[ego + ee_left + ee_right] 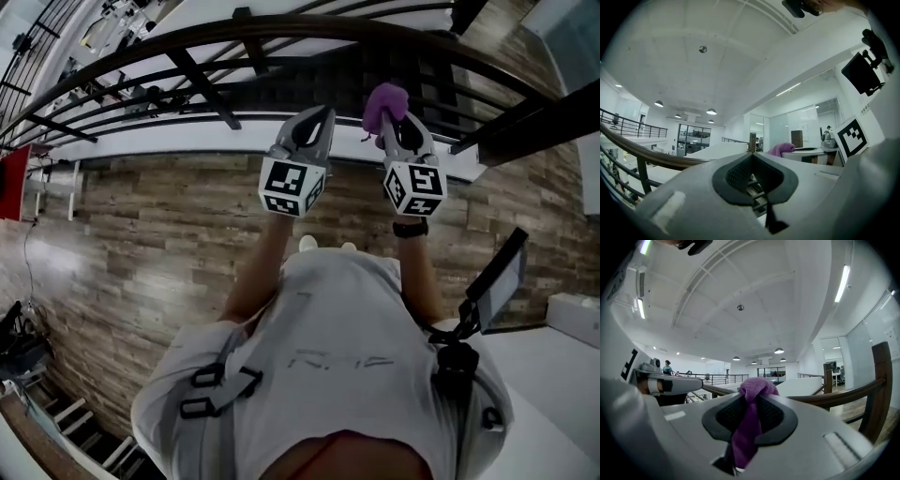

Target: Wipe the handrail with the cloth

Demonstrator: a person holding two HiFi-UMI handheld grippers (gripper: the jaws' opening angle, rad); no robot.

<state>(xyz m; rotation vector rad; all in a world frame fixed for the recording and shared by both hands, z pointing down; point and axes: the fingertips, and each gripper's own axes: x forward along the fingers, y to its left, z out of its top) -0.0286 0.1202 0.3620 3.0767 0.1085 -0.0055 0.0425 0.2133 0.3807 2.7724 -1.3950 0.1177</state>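
Right claw point(401, 127) pinched the purple cloth point(385, 101), which bulged at the claw's 12 o'clock, near the dark handrail point(281, 30). Left claw point(317, 122) was pressed together, empty. The cloth looked soft and light (likely to drape); a bunched mid-fold grip suited wiping.

The handrail point(319, 25) is smooth dark wood, a little shiny. By the handrail the cloth point(384, 101) looks soft and fuzzy — under the handrail, the floor point(159, 216) is matt wood planks.
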